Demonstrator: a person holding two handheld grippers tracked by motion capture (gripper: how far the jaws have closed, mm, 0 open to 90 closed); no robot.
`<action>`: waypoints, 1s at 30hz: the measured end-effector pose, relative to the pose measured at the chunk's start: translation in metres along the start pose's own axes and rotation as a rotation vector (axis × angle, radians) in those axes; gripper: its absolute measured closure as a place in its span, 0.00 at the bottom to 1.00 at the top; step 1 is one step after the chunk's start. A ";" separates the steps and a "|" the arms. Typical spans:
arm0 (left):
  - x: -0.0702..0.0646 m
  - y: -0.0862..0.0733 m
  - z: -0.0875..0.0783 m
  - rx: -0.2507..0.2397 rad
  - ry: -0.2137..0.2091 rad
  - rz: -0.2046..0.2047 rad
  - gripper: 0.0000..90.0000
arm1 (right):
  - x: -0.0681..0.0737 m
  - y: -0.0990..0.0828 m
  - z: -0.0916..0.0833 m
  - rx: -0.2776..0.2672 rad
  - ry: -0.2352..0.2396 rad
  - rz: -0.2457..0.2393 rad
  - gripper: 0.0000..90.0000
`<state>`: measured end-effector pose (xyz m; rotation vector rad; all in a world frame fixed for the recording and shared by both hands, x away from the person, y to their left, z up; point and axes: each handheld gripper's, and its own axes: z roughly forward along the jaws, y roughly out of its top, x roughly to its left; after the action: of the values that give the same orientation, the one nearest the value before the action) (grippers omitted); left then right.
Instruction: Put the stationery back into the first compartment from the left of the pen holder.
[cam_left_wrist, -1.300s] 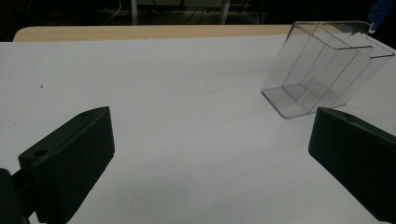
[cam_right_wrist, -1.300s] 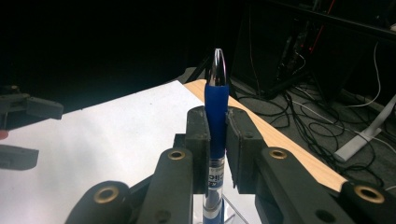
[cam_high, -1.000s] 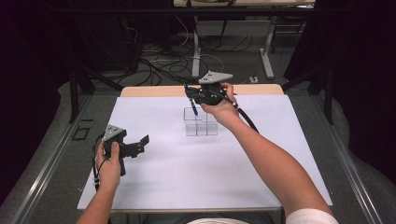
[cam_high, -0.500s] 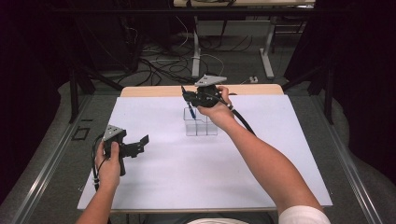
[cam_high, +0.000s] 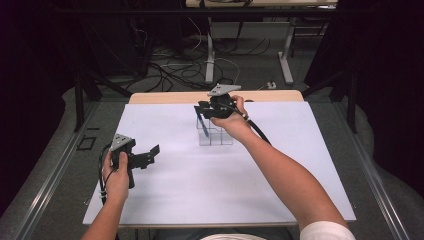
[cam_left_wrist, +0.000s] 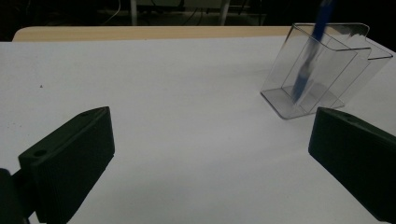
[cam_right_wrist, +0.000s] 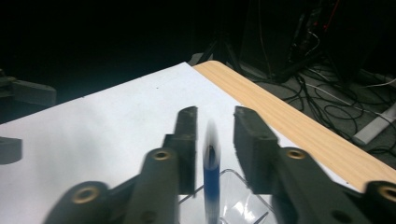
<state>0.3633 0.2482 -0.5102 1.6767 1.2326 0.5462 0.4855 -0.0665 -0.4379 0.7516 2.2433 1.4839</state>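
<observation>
The blue pen (cam_right_wrist: 211, 184) stands between the jaws of the right hand-held gripper (cam_right_wrist: 215, 133), its lower end already down inside the clear organiser (cam_high: 215, 136); the jaws have just been opening, and in the right gripper view a gap shows on either side of the barrel, so the pads no longer clamp it. The pen is blurred there, so it may be dropping or swinging, though I cannot tell which. From the left gripper view it leans steeply in the nearest compartment, tip near the floor of the box. The organiser sits towards the far middle of the white bench (cam_high: 280, 190), just under the right hand. The left hand-held gripper (cam_high: 150, 155) waits well apart near the bench's left edge, jaws wide and empty. The risk, as I judge it: the pen, let go at such a slant, could rock the light organiser or tip out over the rim, and a jaw could clip its upper end as the hand draws away.
</observation>
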 end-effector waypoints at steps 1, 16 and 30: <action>0.000 0.000 0.000 0.000 0.001 0.002 0.00 | 0.001 0.000 -0.001 0.001 0.003 0.001 0.72; -0.002 0.000 0.001 0.006 0.000 0.007 0.00 | 0.028 -0.013 -0.034 0.023 0.037 -0.070 0.44; -0.004 -0.001 0.002 0.010 -0.004 0.015 0.00 | 0.043 -0.044 -0.070 0.110 0.011 -0.084 0.39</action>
<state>0.3624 0.2435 -0.5108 1.6959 1.2230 0.5468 0.4020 -0.1054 -0.4510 0.6734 2.3500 1.3384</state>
